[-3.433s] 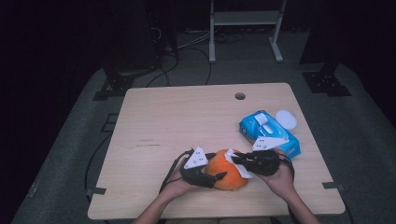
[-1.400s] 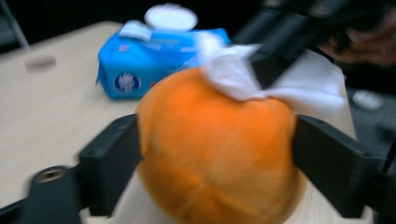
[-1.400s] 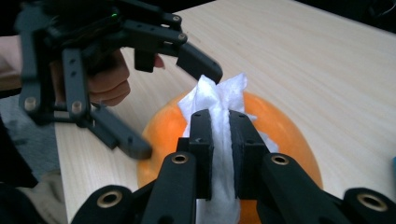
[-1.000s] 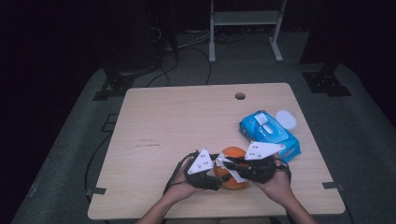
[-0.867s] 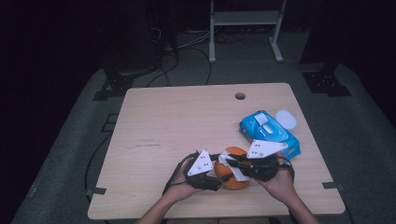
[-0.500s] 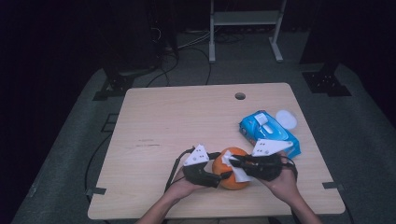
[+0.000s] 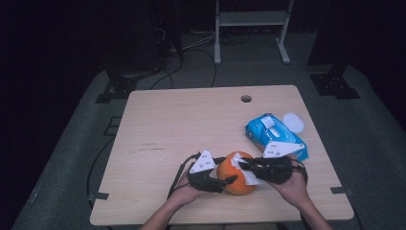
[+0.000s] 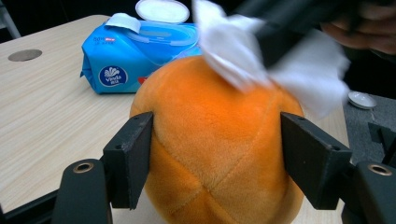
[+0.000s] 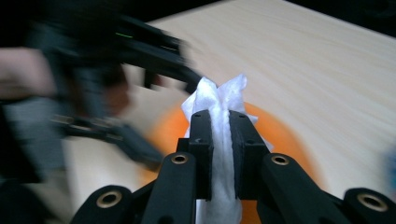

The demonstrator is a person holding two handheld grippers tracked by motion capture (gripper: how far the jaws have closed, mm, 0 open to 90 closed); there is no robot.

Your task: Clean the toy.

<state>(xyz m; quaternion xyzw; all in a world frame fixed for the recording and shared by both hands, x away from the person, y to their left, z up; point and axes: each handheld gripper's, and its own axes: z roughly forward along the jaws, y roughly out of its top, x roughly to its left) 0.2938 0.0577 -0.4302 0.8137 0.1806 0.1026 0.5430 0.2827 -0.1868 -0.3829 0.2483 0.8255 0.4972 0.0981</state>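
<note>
The work in hand is wiping an orange plush ball (image 7: 236, 173) with a white wipe (image 7: 243, 171). The ball rests on the tabletop (image 7: 191, 124) near its front edge, between the person's two hands.

Left tongs (image 8: 217, 161): jaws stand either side of the ball's lower half, pads against the plush, steadying it. They have just been opening a little and closing again, with the ball between them throughout.

Right tongs (image 9: 219, 140): pressed together on the bunched wipe, which sticks out past the tips and is laid against the upper side of the ball.

A blue wipe pack (image 7: 273, 136) lies just behind the right hand, lid flipped open; a round white cap-like piece (image 7: 293, 121) sits beside its far end.

Risks, as judged:
- The ball is soft and round. A sideways wiping stroke could roll or squeeze it out of the left tongs, since the hold is light and on yielding fabric.
- The wipe is gripped only at its bunched middle. Drag on the plush pile could pull it free of the right tongs.
- The two sets of tongs work close together over the ball; a long stroke could knock one against the other.
- The right hand sits near the pack and could nudge it.
</note>
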